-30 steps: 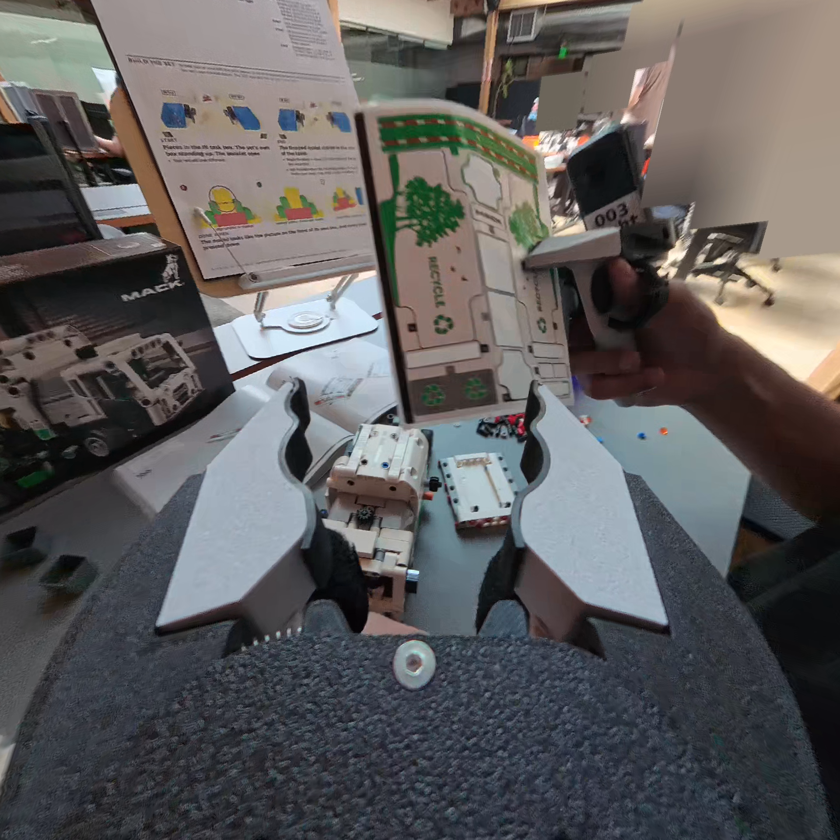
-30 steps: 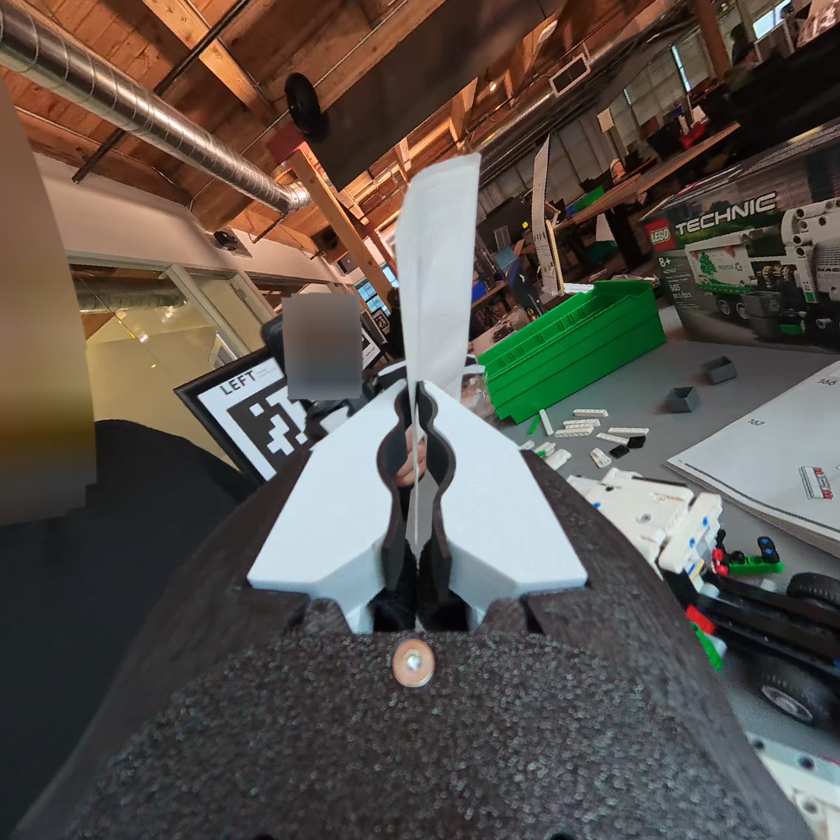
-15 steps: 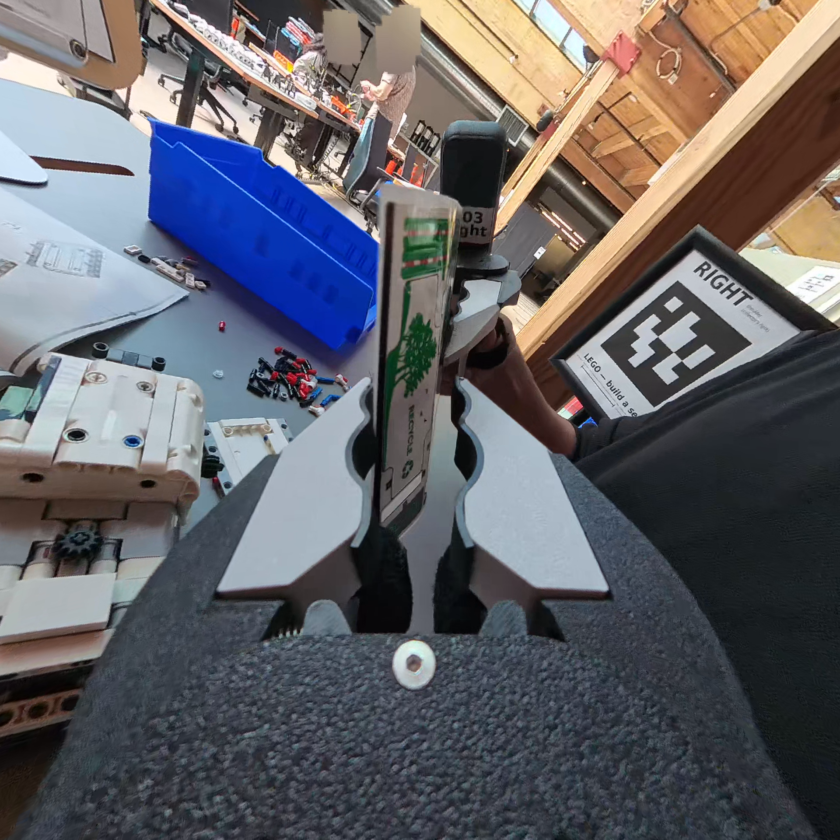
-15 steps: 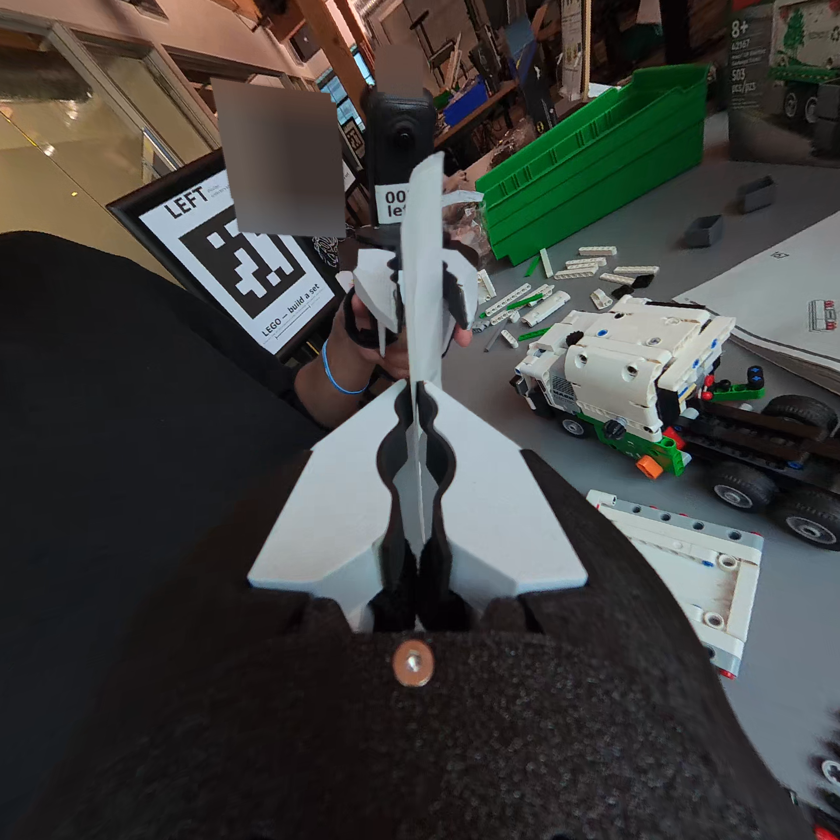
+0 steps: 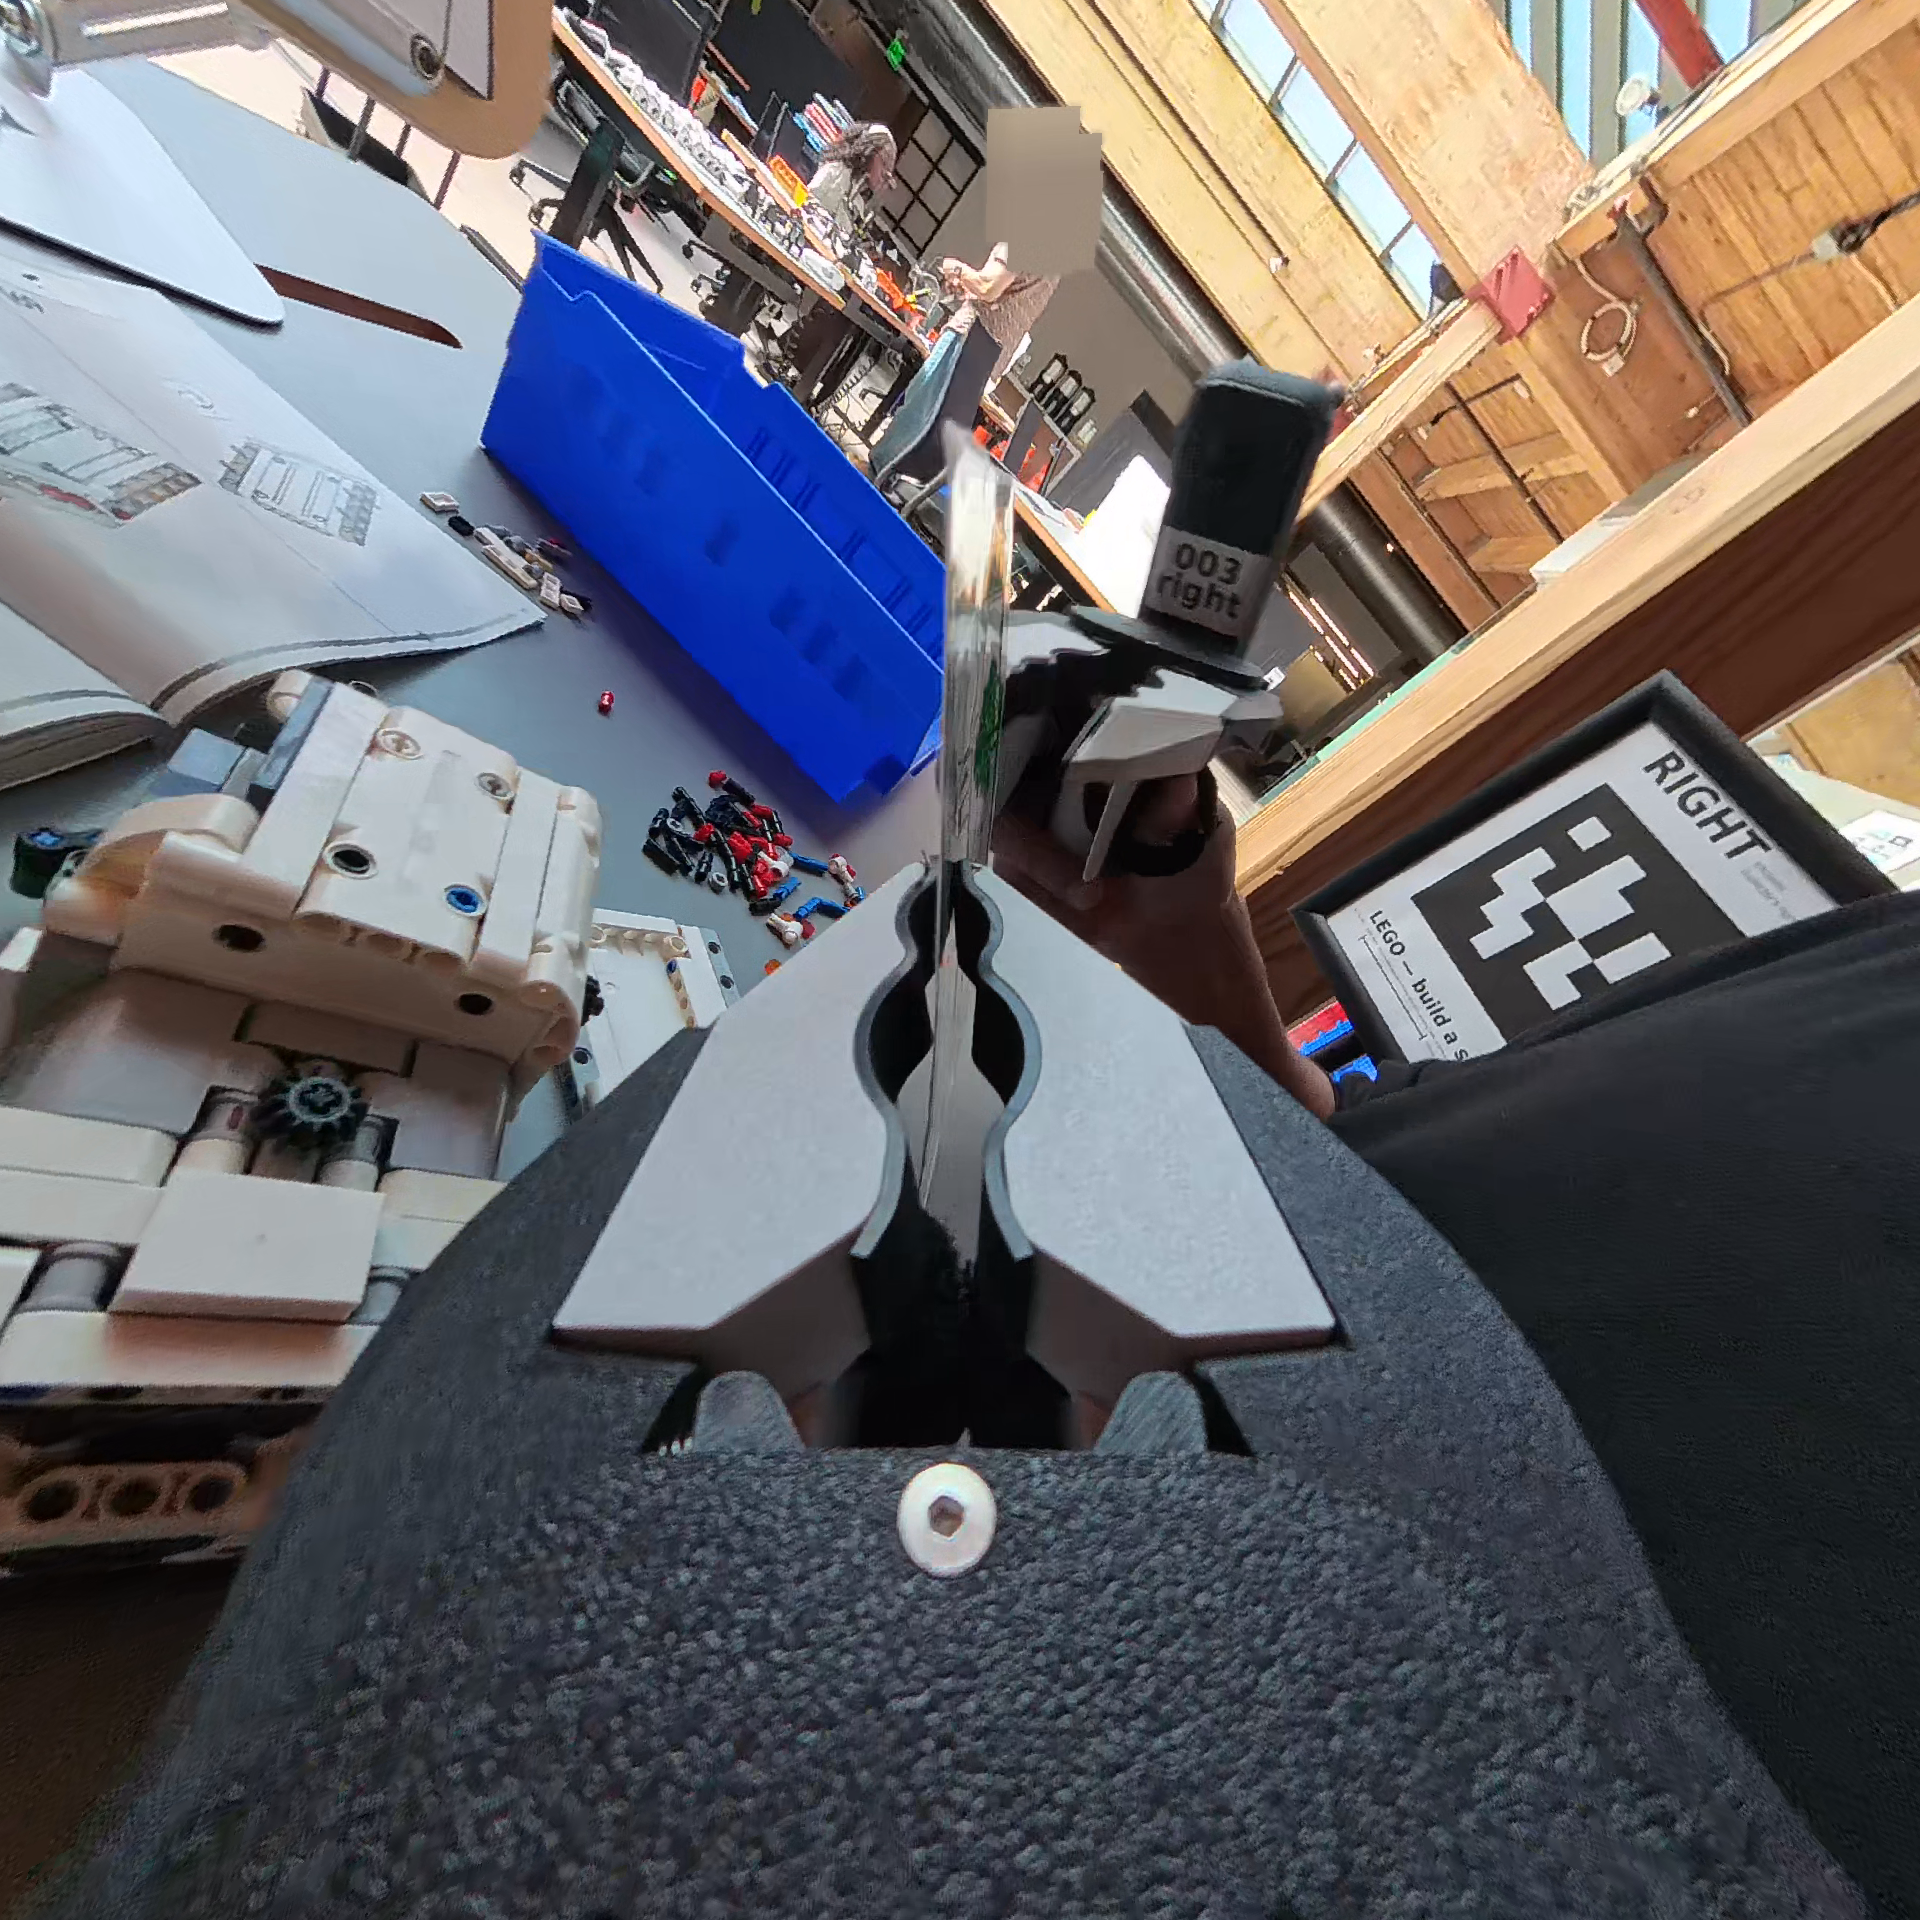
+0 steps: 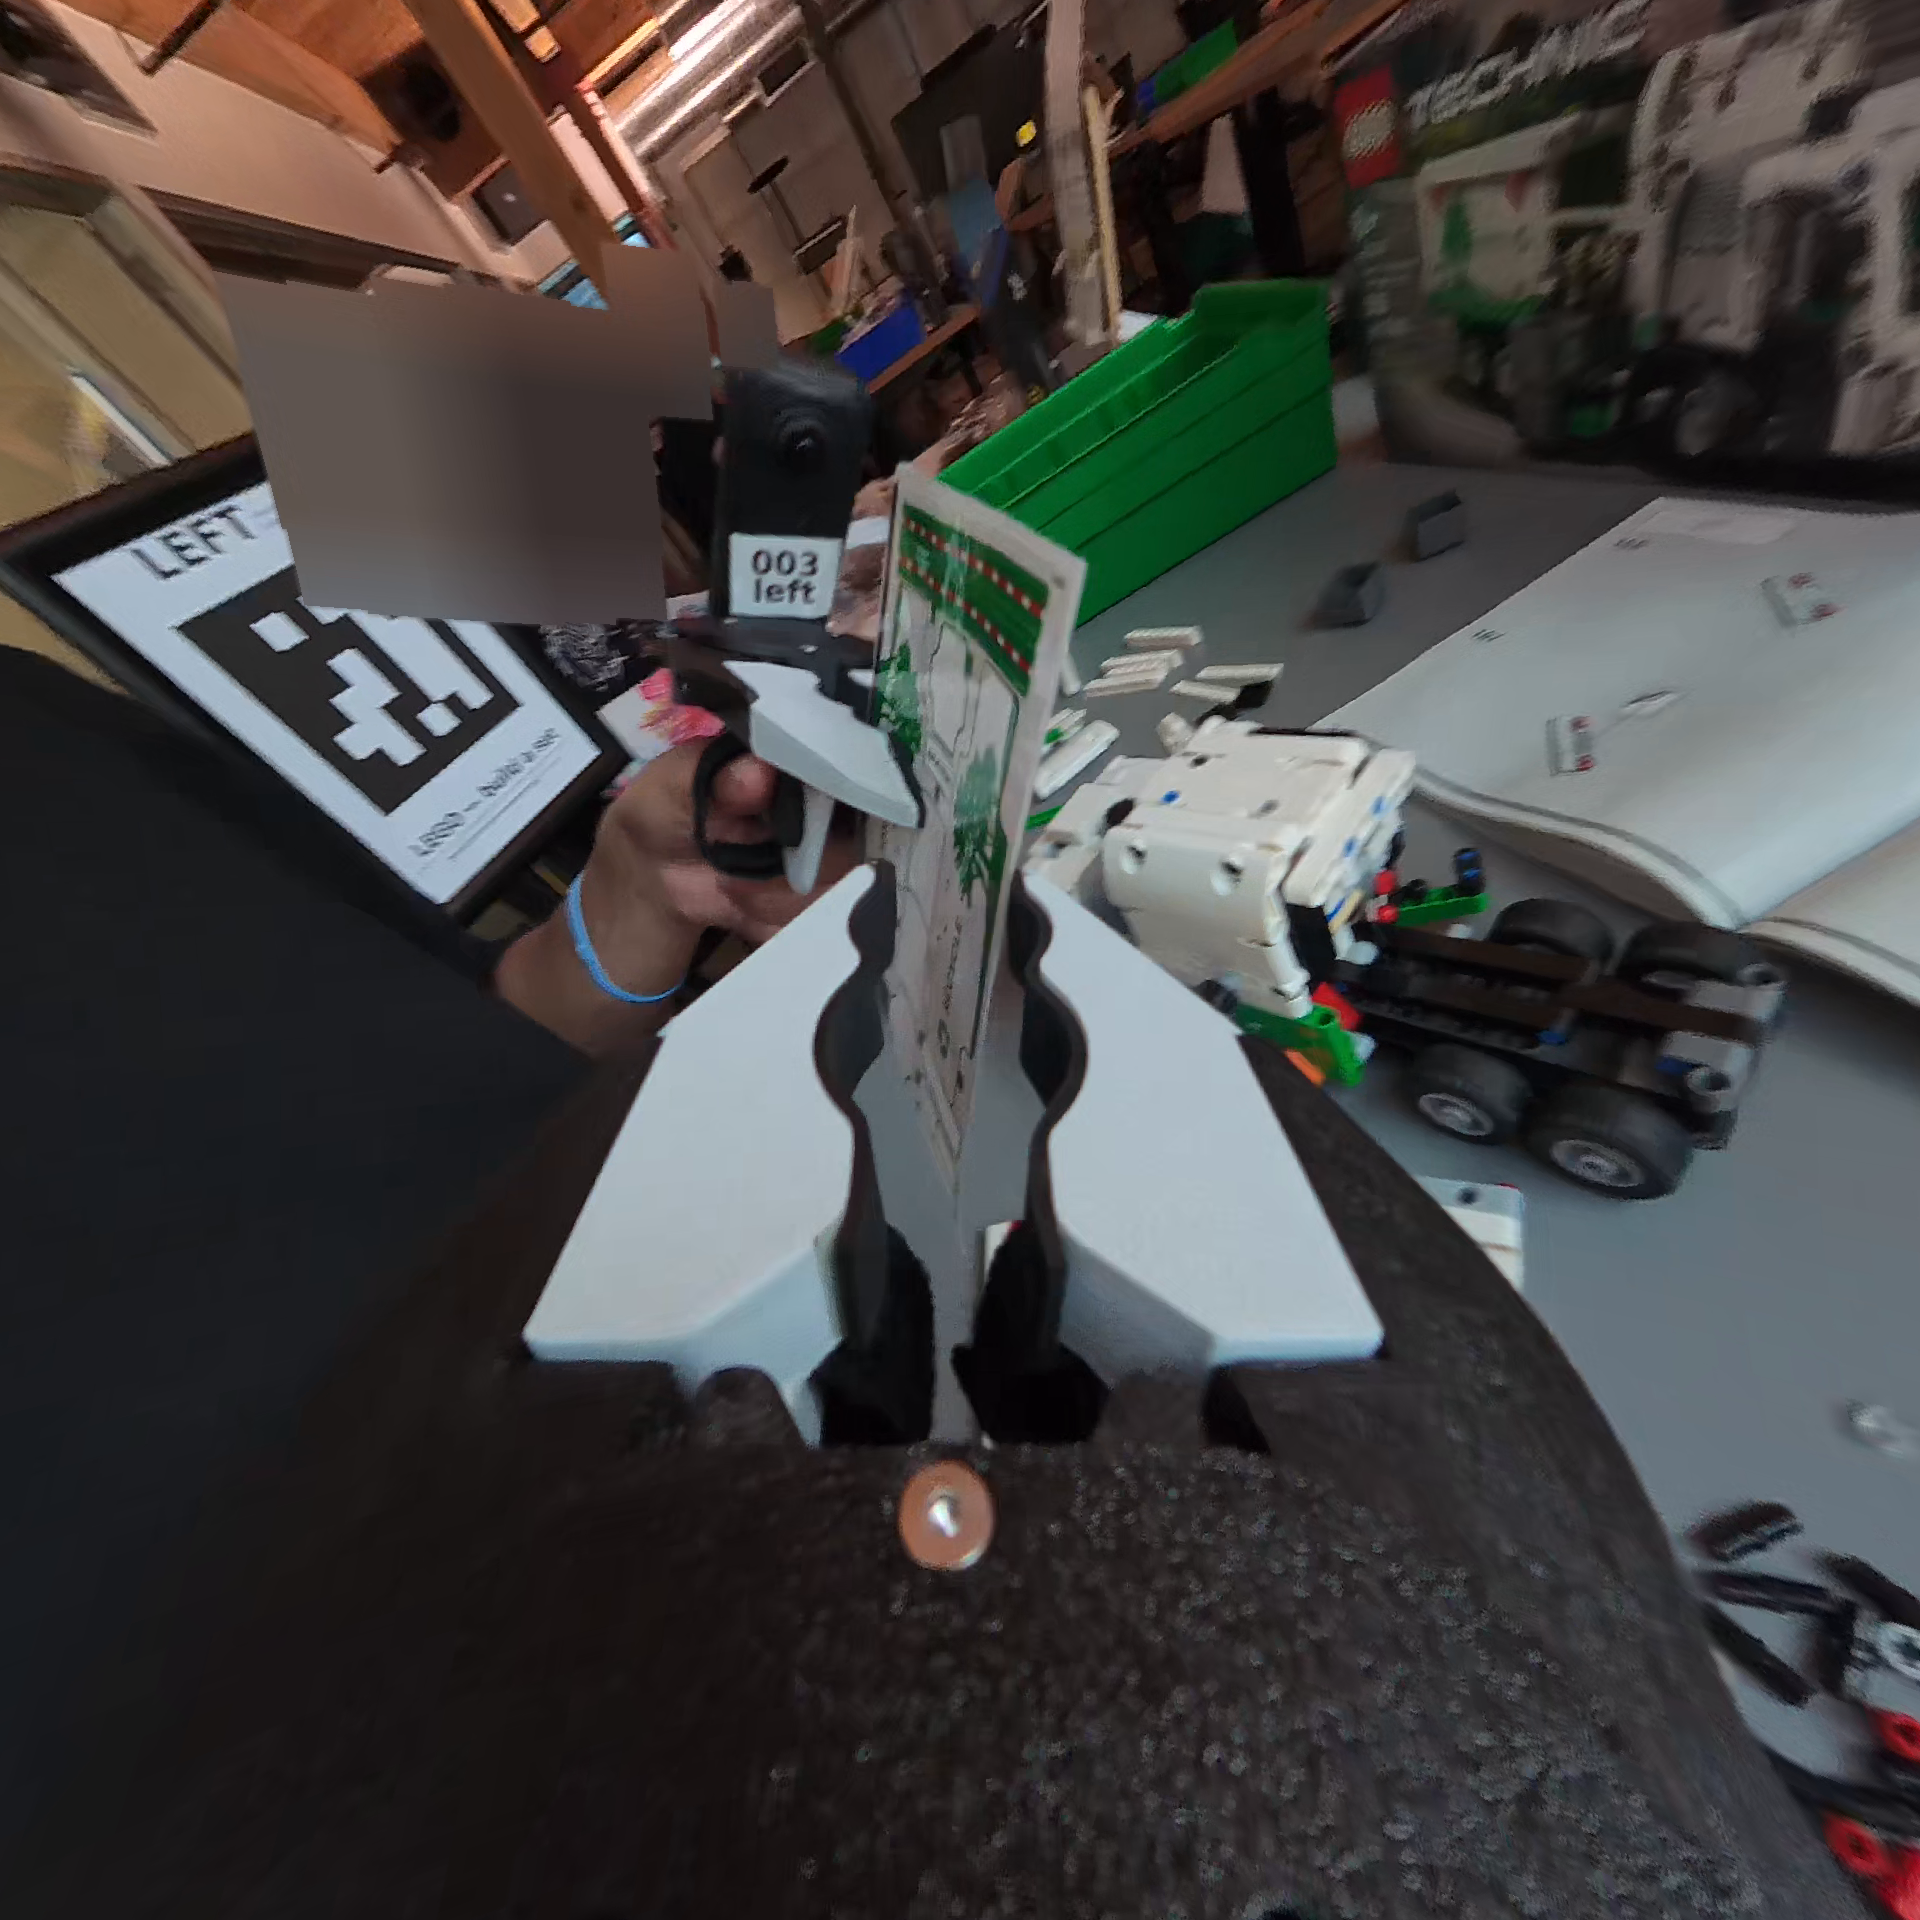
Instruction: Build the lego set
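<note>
A white sticker sheet with green print (image 5: 977,644) stands edge-on between my left gripper's fingers. My left gripper (image 5: 940,883) is shut on the sheet's lower edge. In the right wrist view the left gripper (image 6: 883,790) clamps the sheet (image 6: 961,748) from the left side. My right gripper (image 6: 940,894) is open: the sheet stands between its pads with a gap on each side. The right gripper also shows in the left wrist view (image 5: 1101,707), just right of the sheet. A white brick truck model (image 5: 312,914) sits on the grey table below, also in the right wrist view (image 6: 1247,862).
A blue bin (image 5: 707,561) and a pile of small pins (image 5: 727,831) lie beyond the truck. A green bin (image 6: 1164,416), an open instruction booklet (image 6: 1662,707), loose white pieces (image 6: 1195,665), a white panel (image 6: 1475,1226) and the set's box (image 6: 1621,208) surround it. Framed marker signs (image 5: 1558,914) stand nearby. The left gripper's tips are roughly 4 cm from the right gripper's.
My left gripper closed from wide open onto the sticker sheet. My right gripper, shut on the sheet before, has parted its pads from it. Both cameras tilted down toward the table.
</note>
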### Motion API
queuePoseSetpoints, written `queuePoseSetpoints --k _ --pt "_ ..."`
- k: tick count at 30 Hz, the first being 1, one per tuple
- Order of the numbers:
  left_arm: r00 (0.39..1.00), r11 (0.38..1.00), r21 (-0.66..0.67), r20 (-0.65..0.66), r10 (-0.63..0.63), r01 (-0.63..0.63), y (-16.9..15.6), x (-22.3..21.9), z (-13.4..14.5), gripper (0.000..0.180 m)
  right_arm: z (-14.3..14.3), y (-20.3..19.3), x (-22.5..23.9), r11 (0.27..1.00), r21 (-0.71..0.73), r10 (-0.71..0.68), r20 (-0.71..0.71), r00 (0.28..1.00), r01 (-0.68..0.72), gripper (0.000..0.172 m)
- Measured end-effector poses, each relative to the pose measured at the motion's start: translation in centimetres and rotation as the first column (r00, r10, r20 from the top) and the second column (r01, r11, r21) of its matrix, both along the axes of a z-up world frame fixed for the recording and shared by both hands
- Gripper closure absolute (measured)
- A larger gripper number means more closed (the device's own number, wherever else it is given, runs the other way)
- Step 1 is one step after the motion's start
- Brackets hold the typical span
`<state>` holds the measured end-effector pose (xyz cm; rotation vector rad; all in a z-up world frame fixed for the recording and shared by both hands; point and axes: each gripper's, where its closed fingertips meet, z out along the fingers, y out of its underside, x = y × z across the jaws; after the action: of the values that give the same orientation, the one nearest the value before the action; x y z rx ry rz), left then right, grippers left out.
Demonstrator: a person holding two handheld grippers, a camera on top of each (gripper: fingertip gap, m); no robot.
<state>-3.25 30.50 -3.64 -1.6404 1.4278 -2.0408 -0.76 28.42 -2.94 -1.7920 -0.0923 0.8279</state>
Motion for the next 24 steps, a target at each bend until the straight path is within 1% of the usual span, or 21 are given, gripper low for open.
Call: queuePoseSetpoints --k 1,2,3,4,5,6,9,10,13,15,17,19,21,24 --pt "1.0 1.0 -0.018 -0.01 0.014 -0.015 0.3 0.1 -0.1 0.18 0.5 0.2 0.9 0.996 0.043 -0.08 0.065 0.995 0.078 0.148" --pt "0.999 0.999 -0.034 -0.018 0.032 -0.032 0.6 0.2 -0.3 0.18 1.2 0.3 1.9 0.98 0.112 -0.18 0.16 0.971 0.163 0.145" --pt "0.999 0.998 -0.054 -0.026 0.044 -0.046 0.8 0.3 -0.4 0.18 2.0 0.2 2.2 0.957 0.192 -0.264 0.265 0.928 0.217 0.143" --pt "0.998 0.996 -0.078 -0.033 0.051 -0.053 0.9 0.4 -0.6 0.18 2.8 0.0 1.9 0.939 0.255 -0.314 0.351 0.882 0.233 0.144" --pt "0.998 0.993 -0.102 -0.037 0.053 -0.057 0.9 0.4 -0.6 0.18 3.2 -0.1 1.1 0.931 0.288 -0.334 0.419 0.844 0.225 0.144" --pt "0.998 0.992 -0.12 -0.037 0.046 -0.05 0.7 0.4 -0.7 0.18 3.3 0.0 -0.2 0.933 0.303 -0.324 0.47 0.821 0.195 0.146" --pt "0.999 0.991 -0.129 -0.037 0.011 -0.016 -0.1 0.3 -0.9 0.18 1.9 1.1 -1.9 0.94 0.292 -0.322 0.575 0.753 0.179 0.147" --pt "0.999 0.992 -0.125 -0.038 0.005 -0.01 -0.2 0.3 -1.0 0.18 1.4 1.4 -2.1 0.942 0.288 -0.313 0.583 0.749 0.17 0.148" --pt "1.0 0.993 -0.118 -0.022 -0.015 0.013 -0.6 0.1 -0.7 0.18 0.3 1.9 -2.2 0.96 0.227 -0.262 0.542 0.798 0.161 0.147" --pt "0.999 0.996 -0.078 -0.007 -0.041 0.041 -1.0 -0.2 -0.6 0.18 -0.1 2.0 -1.8 0.965 0.203 -0.251 0.519 0.817 0.167 0.146" --pt "0.997 0.997 -0.034 0.01 -0.071 0.071 -1.5 -0.5 -0.5 0.18 -0.3 2.0 -2.0 0.971 0.193 -0.22 0.485 0.846 0.142 0.149" --pt "0.996 0.996 -0.001 0.024 -0.088 0.088 -1.9 -0.7 -0.3 0.18 -0.4 1.8 -2.7 0.98 0.171 -0.166 0.418 0.893 0.101 0.152" --pt "0.994 0.995 0.036 0.039 -0.099 0.098 -2.1 -0.8 -0.3 0.18 -0.4 1.6 -3.2 0.985 0.156 -0.116 0.329 0.937 0.067 0.152" --pt "0.99 0.989 0.089 0.067 -0.122 0.115 -2.5 -1.1 0.0 0.18 -0.3 1.3 -3.7 0.99 0.137 -0.052 0.209 0.976 0.024 0.148"
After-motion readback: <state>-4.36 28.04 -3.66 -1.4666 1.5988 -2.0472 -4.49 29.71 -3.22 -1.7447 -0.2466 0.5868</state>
